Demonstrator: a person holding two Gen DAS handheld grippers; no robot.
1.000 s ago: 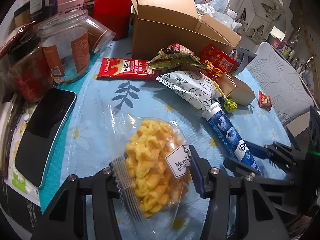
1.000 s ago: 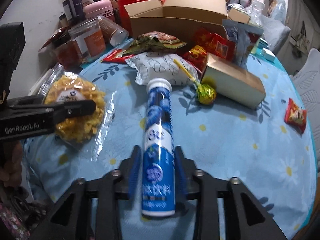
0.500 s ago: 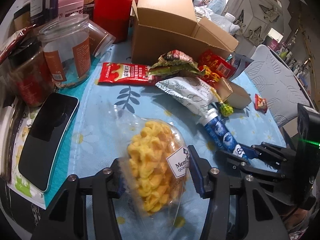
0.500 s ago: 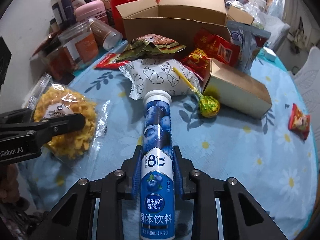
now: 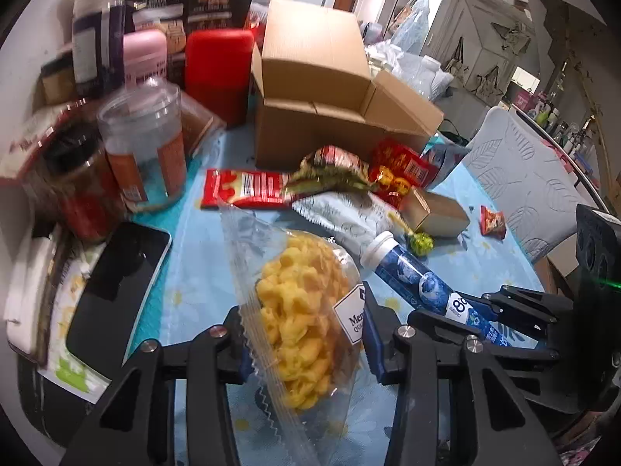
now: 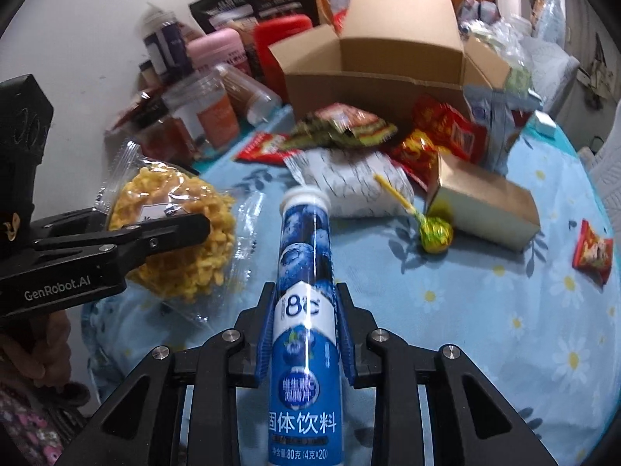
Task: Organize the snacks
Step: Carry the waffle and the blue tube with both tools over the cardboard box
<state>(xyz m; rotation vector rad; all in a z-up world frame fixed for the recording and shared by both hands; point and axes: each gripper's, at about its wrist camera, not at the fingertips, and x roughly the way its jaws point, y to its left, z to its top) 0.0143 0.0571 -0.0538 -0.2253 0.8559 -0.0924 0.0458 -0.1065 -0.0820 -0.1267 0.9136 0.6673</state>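
A clear bag of yellow puffed snacks point(image 5: 299, 295) sits between the pads of my left gripper point(image 5: 304, 330), whose jaws are closing and pressing its sides; the bag hangs tilted above the blue flowered tablecloth point(image 5: 202, 256). My right gripper point(image 6: 306, 303) is shut on a blue tube with a white cap point(image 6: 306, 240), cap pointing away and raised off the cloth. In the right wrist view the left gripper point(image 6: 170, 229) and the bag point(image 6: 174, 202) are at the left. In the left wrist view the right gripper point(image 5: 454, 306) and the tube point(image 5: 407, 272) are at the right. An open cardboard box point(image 6: 372, 89) stands behind.
Jars point(image 5: 143, 147) and red and pink canisters crowd the back left. A black phone point(image 5: 116, 283) lies at the left. Red, green and white packets point(image 6: 349, 174), a gold carton point(image 6: 485, 206), a green-wrapped lollipop point(image 6: 436, 233) and a small red packet point(image 6: 592, 252) lie before the box. A padded chair point(image 5: 520, 178) stands right.
The right gripper closed on the blue tube and lifted it. The left gripper squeezed the snack bag tighter and raised it off the cloth.
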